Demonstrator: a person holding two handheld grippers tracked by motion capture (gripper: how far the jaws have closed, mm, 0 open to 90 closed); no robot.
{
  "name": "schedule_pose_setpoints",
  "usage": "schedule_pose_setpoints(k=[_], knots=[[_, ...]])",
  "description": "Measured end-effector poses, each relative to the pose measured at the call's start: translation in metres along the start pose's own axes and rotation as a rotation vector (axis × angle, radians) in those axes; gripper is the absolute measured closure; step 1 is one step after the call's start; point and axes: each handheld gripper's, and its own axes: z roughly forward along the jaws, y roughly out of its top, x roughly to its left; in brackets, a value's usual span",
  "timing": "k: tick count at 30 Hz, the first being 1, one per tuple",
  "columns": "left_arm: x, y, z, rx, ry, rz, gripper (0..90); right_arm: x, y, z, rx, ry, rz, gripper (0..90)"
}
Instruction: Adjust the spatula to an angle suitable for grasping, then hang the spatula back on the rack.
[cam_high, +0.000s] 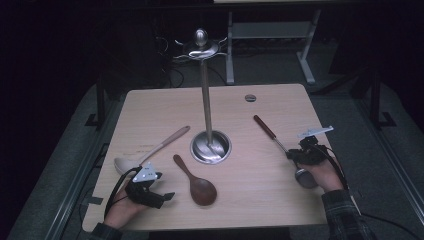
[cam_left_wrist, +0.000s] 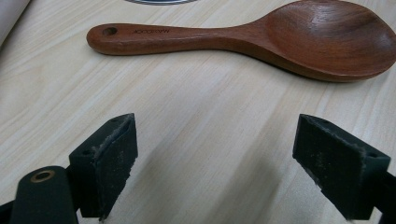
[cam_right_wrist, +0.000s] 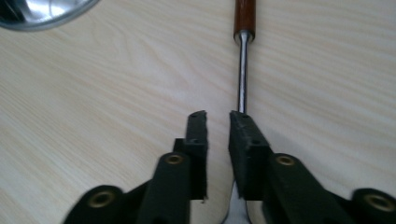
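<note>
Spoons: all three lie flat on the surface (cam_high: 260, 190); the stand's (cam_high: 206, 100) hooks look bare, so I think hanging is not started.
Right hand-held gripper (cam_right_wrist: 217, 122): you have it nearly shut around the metal spoon's (cam_right_wrist: 242, 79) thin stem.
Left hand-held gripper (cam_left_wrist: 215, 154): wide open, holding nothing, near the brown spoon (cam_left_wrist: 261, 37).
Pale ladle (cam_high: 150, 152): close to the left edge.
Room: lots behind the stand.

Bare tabletop (cam_high: 150, 107) behind; utensil stand (cam_high: 210, 145) mid-table

Left tool (cam_left_wrist: 215, 168) agape, right tool (cam_right_wrist: 218, 121) near-closed
</note>
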Motion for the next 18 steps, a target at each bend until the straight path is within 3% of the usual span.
schedule_pose_setpoints(k=[5,18], knots=[[0.000,0.000,0.001,0.003,-0.003,-0.003,13.6,-0.002,0.016,0.001,0.010,0.017,0.012,63.1],[0.000,0.000,0.001,0.001,-0.009,-0.001,13.6,-0.012,0.056,0.024,0.085,-0.011,0.014,60.9]])
